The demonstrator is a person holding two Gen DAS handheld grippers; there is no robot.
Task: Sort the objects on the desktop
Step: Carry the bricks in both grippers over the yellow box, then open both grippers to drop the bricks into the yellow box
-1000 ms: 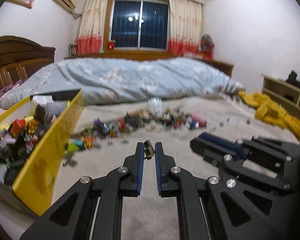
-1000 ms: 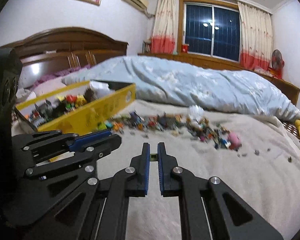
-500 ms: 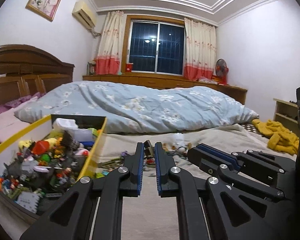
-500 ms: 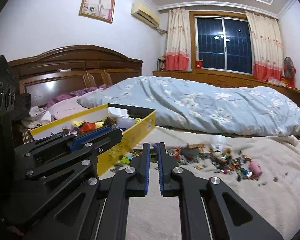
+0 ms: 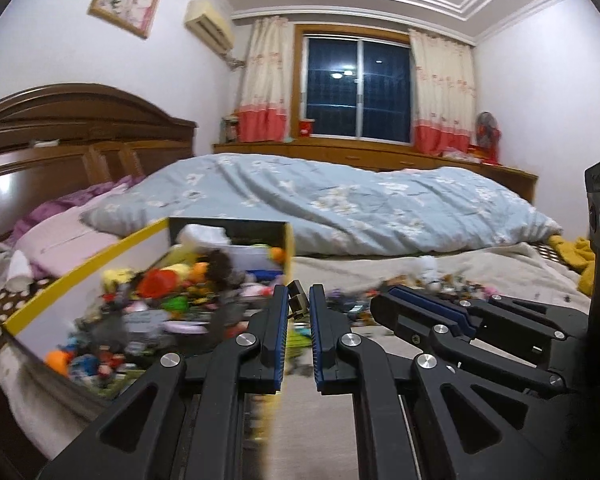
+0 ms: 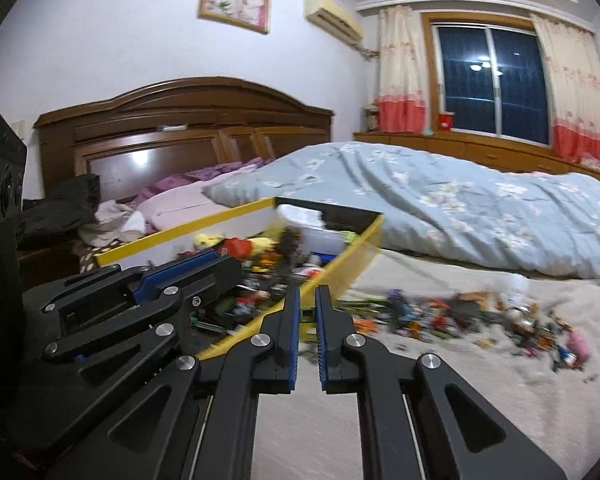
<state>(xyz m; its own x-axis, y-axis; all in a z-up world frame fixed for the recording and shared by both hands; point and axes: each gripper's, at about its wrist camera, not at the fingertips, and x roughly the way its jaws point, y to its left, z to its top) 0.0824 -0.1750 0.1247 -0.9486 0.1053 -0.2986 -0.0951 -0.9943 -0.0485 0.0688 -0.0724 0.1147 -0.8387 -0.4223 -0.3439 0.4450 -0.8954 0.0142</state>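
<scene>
- Left gripper (image 5: 299, 308) clamps small grey-tan toy piece at its tips, near yellow box (image 5: 84, 268) rim; thin hold, could slip out and fall onto bed (image 5: 440, 364).
- Right gripper (image 6: 308, 314) closed on small green piece (image 6: 307, 315) by box wall; early release = lands outside box.

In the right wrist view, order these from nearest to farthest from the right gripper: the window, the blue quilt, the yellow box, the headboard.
From the right gripper:
1. Yellow box, just ahead, to its left.
2. Blue quilt, beyond the box, spread across the bed to the right.
3. Headboard, at the bed's far-left end.
4. Window, on the back wall, upper right.
</scene>
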